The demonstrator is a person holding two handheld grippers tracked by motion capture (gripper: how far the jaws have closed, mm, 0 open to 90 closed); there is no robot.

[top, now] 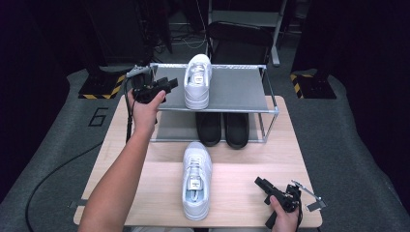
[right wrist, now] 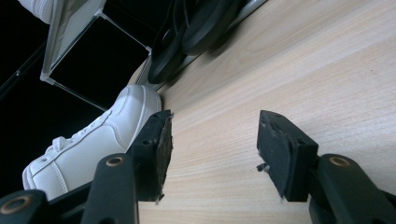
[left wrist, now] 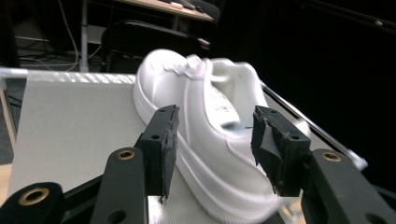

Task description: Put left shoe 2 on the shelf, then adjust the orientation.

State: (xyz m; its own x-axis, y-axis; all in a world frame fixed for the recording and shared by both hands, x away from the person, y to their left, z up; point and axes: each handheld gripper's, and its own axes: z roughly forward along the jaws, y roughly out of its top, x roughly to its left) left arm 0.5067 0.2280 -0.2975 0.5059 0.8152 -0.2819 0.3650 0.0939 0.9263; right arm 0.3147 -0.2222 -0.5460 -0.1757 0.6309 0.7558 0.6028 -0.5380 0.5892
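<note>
One white sneaker (top: 198, 79) stands on the top shelf of a grey metal shoe rack (top: 241, 89), toe pointing away. My left gripper (top: 170, 85) hovers just left of it, held by a hand. In the left gripper view the jaws (left wrist: 215, 114) stand open with that sneaker (left wrist: 205, 140) seen between and beyond them, the pads apart from it. Its mate, a second white sneaker (top: 196, 181), lies on the wooden table (top: 241, 169). My right gripper (top: 259, 182) rests low at the table's front right, open and empty (right wrist: 212, 154), with the table sneaker (right wrist: 88, 149) off to its left.
A pair of black shoes (top: 222, 128) sits on the rack's lower shelf, also seen in the right gripper view (right wrist: 196, 28). A dark chair (top: 239, 38) stands behind the rack. Bare tabletop lies between the front sneaker and the right gripper.
</note>
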